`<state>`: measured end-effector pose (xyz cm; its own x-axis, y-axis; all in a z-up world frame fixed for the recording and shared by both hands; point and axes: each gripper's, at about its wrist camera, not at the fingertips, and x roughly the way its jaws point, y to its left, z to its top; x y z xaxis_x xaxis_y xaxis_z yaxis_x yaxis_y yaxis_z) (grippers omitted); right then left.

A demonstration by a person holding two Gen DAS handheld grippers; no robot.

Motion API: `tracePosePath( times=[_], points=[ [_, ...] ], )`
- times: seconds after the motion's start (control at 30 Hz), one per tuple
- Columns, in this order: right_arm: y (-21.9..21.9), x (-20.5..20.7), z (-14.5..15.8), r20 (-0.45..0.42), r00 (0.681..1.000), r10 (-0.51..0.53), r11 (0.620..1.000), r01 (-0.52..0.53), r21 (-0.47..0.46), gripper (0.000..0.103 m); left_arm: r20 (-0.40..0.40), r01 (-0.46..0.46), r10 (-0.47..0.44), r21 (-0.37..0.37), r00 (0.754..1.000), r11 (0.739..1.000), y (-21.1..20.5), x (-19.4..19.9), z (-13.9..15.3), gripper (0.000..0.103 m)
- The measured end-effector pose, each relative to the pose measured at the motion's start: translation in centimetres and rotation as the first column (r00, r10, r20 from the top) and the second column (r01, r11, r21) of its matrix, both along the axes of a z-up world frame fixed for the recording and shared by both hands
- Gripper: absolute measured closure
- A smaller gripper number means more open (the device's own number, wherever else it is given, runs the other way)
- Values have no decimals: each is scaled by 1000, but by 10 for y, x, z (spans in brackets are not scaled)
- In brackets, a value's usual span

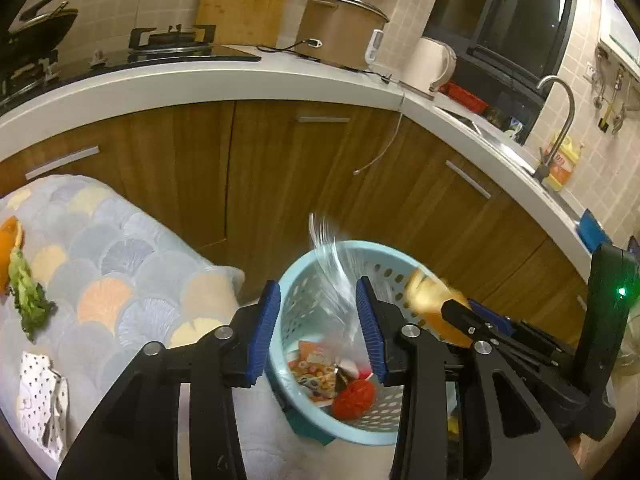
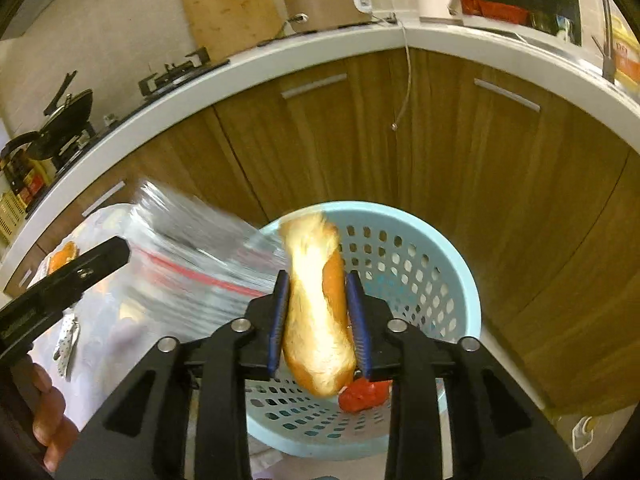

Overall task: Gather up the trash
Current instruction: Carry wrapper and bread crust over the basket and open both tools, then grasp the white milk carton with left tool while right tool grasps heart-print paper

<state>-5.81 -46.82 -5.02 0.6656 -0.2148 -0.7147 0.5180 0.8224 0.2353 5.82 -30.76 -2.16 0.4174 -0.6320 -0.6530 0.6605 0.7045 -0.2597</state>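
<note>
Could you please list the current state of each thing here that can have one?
Left claw: open, clear plastic bag loose between its pads.
Right claw: orange peel between its pads, over the basket.
Blue basket: upright, partly filled.
Rice cooker: lid on.

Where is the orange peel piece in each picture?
Left wrist view: the orange peel piece shows at right of centre, blurred, over the far rim of the blue basket, at the right hand-held gripper.
Right wrist view: the peel fills the middle, between the blue pads of that hand-held gripper, above the basket.
Shared landmark: the red net ball in the basket.
</note>
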Motion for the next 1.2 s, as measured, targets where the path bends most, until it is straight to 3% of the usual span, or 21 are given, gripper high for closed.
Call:
tracePosePath(
  times=[0.13, 0.3, 0.5, 0.77, 0.97, 1.2],
  points=[
    [-1, -2, 0, 4, 1000, -11, 1000, 11, -4, 57, -4, -6, 6, 6, 1000, 1000, 7, 3, -1, 59],
    [9, 0, 10, 28, 1000, 11, 1000, -11, -17, 57, 4, -31, 31, -4, 1000, 1000, 26, 4, 4, 57],
    [46, 15, 32, 74, 991, 107, 993, -103, -60, 57, 20, -82, 83, -32, 996, 996, 59, 9, 16, 57],
    [119, 42, 56, 116, 959, 259, 961, -244, -127, 57, 47, -219, 223, -78, 974, 973, 141, 21, 36, 57],
    [190, 70, 50, 115, 913, 391, 917, -377, -127, 57, 54, -361, 367, -92, 929, 928, 221, 39, 42, 52],
    [265, 104, 19, 50, 862, 505, 862, -499, -91, 57, 56, -543, 545, -41, 837, 839, 322, 69, 31, 50]
  ],
)
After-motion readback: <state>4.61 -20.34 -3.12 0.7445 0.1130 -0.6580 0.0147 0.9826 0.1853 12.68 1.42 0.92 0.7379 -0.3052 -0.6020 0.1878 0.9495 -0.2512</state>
